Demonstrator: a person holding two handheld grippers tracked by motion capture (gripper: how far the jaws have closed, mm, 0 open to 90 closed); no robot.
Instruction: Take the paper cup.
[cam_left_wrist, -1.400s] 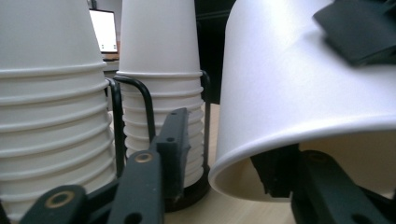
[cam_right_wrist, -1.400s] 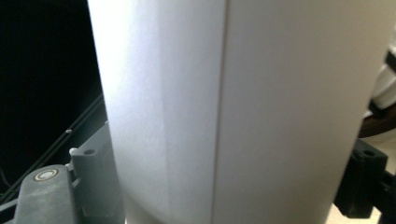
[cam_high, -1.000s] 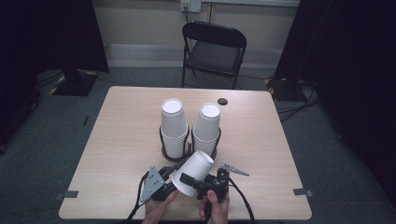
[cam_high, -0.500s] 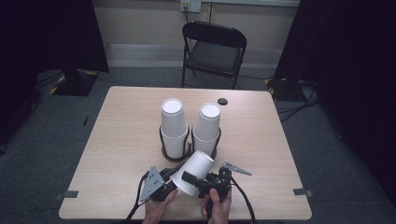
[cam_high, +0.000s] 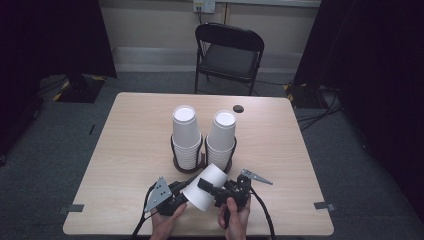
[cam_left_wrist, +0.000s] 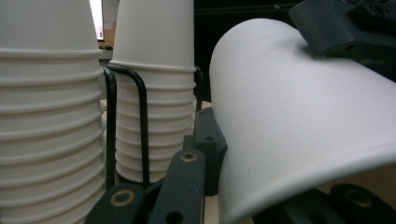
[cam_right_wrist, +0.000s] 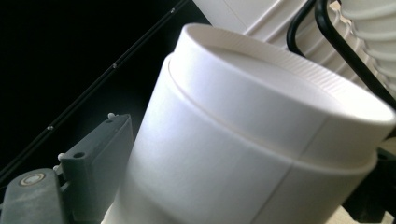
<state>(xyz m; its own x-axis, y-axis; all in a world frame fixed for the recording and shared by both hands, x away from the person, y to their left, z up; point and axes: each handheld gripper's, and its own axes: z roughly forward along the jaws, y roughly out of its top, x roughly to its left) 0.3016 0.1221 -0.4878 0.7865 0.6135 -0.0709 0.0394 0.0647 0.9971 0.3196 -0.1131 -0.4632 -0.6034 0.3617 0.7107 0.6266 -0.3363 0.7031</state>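
Two stacks of paper cups (cam_high: 185, 136) sit upside down in a black wire holder (cam_high: 202, 158) mid tabletop (cam_high: 125, 150), and one loose cup (cam_high: 204, 188) is up off the wood at the near edge, tipped on its side between the two grippers. That loose cup is what's being worked on right now.

Looks to me like a handover, or maybe pulling two nested cups apart (the right gripper view shows a seam ring near the base, so there could be a second cup inside, can't say for sure). The left gripper (cam_high: 181, 199) has its jaws clamped on the cup's rim end; in the left gripper view the wall (cam_left_wrist: 299, 126) sits right up against its jaw. The right gripper (cam_high: 212, 187) is at the base end with its jaws spread wide and just been opening, the cup body (cam_right_wrist: 243, 154) between them but no pad pressing that I can make out.

Next move, my guess: the right hand backs off clear of the cup without knocking it, and the left has to hold it steady alone, lightly enough not to crush the thin wall.

Versus a second ago: the cup sits at a slightly flatter tilt and a touch lower toward the near edge, the left jaws have closed down tight, and the stacks haven't budged.
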